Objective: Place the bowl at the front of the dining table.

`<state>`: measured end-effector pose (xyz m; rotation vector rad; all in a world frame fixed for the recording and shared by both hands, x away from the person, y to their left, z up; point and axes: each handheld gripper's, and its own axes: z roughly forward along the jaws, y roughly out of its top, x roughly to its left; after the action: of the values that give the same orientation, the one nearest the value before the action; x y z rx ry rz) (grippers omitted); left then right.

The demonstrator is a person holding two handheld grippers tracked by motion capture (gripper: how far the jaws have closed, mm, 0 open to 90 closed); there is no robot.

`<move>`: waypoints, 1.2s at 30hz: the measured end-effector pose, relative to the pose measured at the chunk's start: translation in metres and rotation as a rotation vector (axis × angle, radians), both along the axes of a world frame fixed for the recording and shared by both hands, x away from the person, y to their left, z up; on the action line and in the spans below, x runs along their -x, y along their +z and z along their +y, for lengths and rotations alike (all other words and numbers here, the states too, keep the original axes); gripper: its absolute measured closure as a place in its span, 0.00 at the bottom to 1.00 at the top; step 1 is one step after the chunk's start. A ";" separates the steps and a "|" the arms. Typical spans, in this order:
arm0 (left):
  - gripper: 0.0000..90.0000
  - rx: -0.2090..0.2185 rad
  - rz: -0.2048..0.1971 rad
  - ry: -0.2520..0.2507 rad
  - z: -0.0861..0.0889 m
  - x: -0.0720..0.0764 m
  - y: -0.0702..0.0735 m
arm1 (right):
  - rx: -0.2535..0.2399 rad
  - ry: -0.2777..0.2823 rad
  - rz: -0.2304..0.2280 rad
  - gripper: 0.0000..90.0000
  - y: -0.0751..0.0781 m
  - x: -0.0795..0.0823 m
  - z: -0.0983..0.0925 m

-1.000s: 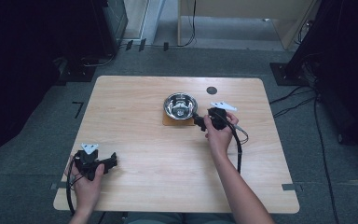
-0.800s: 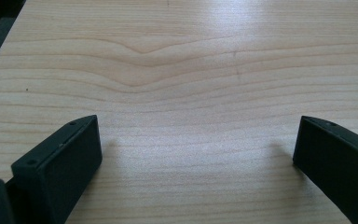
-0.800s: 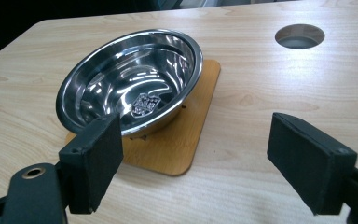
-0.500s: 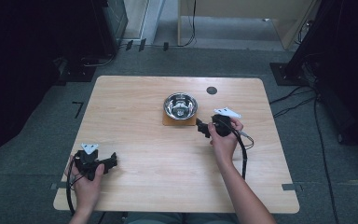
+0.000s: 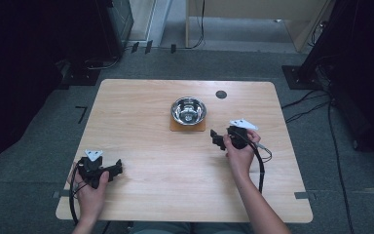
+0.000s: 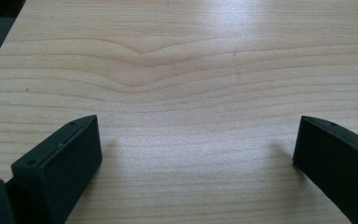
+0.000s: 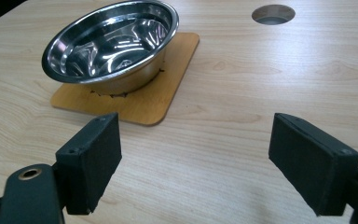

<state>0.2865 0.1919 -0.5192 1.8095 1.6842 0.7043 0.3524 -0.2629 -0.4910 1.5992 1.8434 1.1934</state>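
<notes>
A steel bowl (image 5: 188,110) sits on a square wooden mat (image 5: 175,127) at the table's (image 5: 141,102) far centre, beside a round hole (image 5: 221,94). Just right of the mat, the right gripper (image 5: 216,139) points toward the bowl, jaws spread wide and holding nothing, bare wood between them. At the near left corner, well apart, the left gripper (image 5: 117,167) rests low over the tabletop, jaws likewise wide and empty.

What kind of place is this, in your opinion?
Probably a lab or recording workspace, not a home kitchen: a bare wooden table on grey carpet, cables running across the floor, and a lone steel bowl on a mat.
</notes>
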 end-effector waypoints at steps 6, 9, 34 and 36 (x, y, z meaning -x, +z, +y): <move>0.01 0.000 0.000 0.000 0.000 0.000 0.000 | 0.008 -0.003 0.006 0.19 -0.004 0.007 -0.006; 0.01 0.001 0.000 0.000 0.000 0.000 0.000 | 0.013 -0.002 0.006 0.19 -0.006 0.010 -0.008; 0.01 0.001 -0.001 0.001 0.000 0.000 0.000 | 0.032 -0.038 0.020 0.19 -0.016 0.035 -0.038; 0.01 0.001 -0.001 0.001 0.000 0.000 0.000 | 0.033 -0.041 0.026 0.19 -0.017 0.037 -0.039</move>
<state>0.2865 0.1919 -0.5193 1.8077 1.6843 0.7042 0.3151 -0.3020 -0.5079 1.6333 1.8282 1.1236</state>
